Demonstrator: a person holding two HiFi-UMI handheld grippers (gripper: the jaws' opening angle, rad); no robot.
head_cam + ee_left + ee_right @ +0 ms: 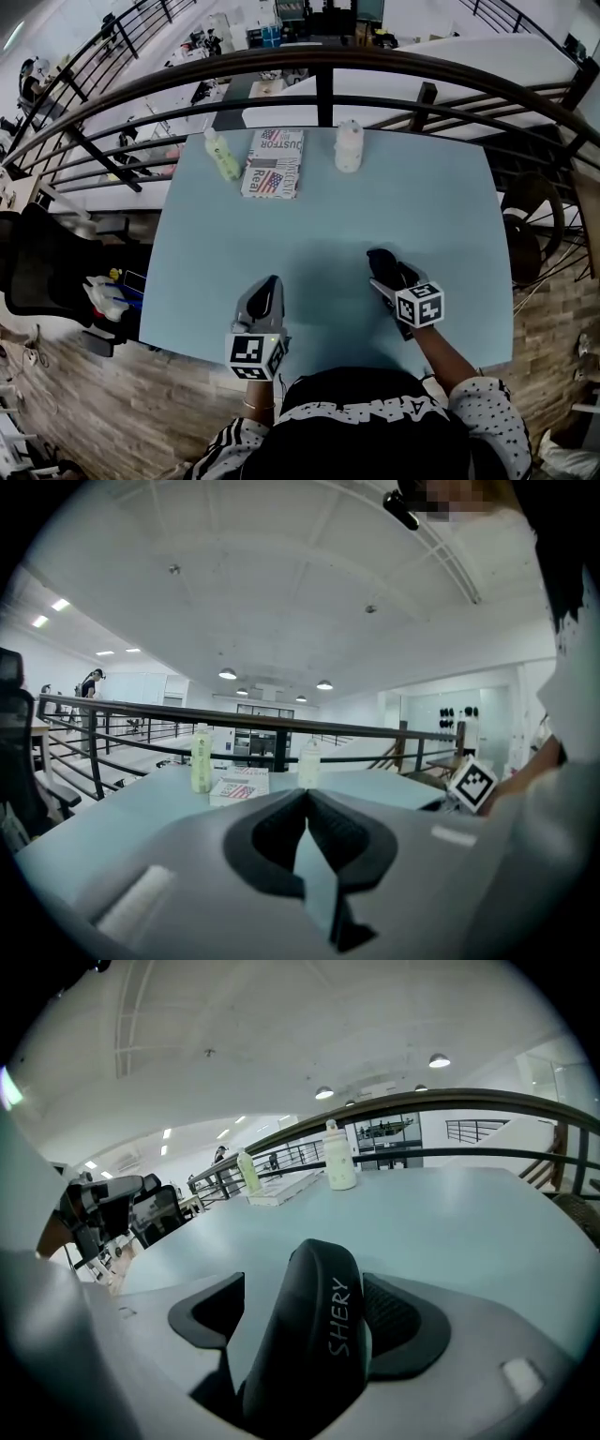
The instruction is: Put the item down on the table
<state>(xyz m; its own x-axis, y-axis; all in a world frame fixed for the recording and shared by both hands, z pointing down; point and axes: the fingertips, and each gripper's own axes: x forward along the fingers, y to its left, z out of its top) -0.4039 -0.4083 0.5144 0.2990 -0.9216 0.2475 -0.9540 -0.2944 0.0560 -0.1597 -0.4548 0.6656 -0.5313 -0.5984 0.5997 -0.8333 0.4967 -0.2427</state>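
Pinching a black item marked "SHERY" in white, your right gripper sits over the near right part of the pale blue table; whether the item touches the top, I can't tell. Your left gripper has its jaws pressed together on nothing. Along the far edge: a green bottle, a flag-printed box reading "Real", a white bottle
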